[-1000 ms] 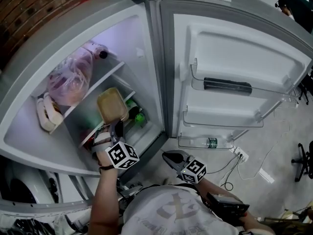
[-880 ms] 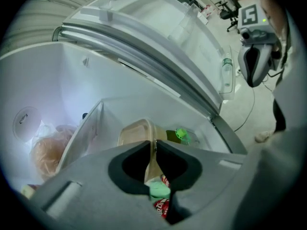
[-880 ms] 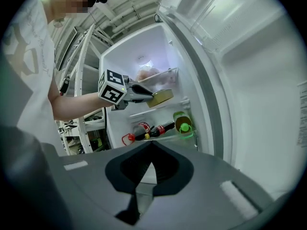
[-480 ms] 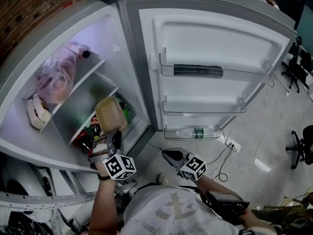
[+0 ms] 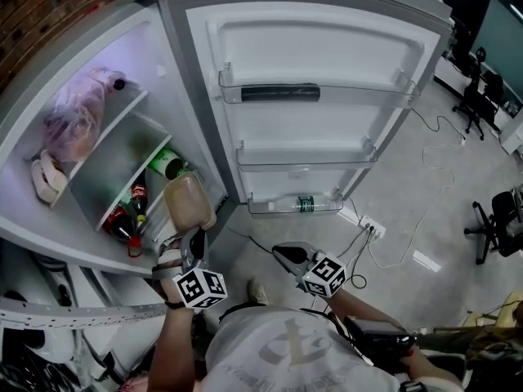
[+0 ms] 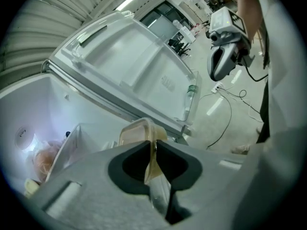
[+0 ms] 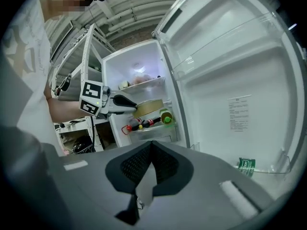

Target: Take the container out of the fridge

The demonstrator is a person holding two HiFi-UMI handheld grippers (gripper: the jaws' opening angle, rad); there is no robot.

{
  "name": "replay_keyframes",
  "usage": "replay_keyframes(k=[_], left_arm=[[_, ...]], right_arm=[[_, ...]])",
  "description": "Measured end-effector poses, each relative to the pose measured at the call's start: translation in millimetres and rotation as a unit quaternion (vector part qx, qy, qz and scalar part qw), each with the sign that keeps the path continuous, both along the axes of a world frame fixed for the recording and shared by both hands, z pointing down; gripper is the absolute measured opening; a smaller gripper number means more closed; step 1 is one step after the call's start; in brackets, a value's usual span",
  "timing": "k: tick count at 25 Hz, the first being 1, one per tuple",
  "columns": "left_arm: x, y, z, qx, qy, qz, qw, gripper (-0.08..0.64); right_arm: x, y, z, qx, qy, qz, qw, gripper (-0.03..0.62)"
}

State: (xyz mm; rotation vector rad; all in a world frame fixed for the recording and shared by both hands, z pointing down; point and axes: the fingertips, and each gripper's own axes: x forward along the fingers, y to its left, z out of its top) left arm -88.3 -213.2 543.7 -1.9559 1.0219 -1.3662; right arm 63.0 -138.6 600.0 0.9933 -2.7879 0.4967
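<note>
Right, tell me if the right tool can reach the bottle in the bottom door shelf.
Probably yes: the right tool is empty, the door stands open, nothing lies between it and the bottle.

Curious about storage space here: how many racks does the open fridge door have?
3: a top rack, a middle rack, and a bottom rack holding a bottle. None seem hidden.
</note>
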Motion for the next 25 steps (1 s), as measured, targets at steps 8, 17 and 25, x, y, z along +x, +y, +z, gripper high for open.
replay_keyframes(k=[8, 17, 25], left_arm=[[50, 52, 10, -0.011, -0.002, 0.053, 0.9985, 0.043], [106, 97, 7, -0.007, -0.001, 0.113, 0.9935, 0.043], [161, 134, 14, -0.014, 0.007, 0.168, 0.9857, 0.043]], right_arm=[[39, 41, -6, 0.008, 0.005, 0.033, 0.999, 0.006], [86, 74, -16, 0.02, 0.001, 0.083, 0.996, 0.007], [137, 109, -19, 0.027, 0.005, 0.136, 0.99, 0.006]])
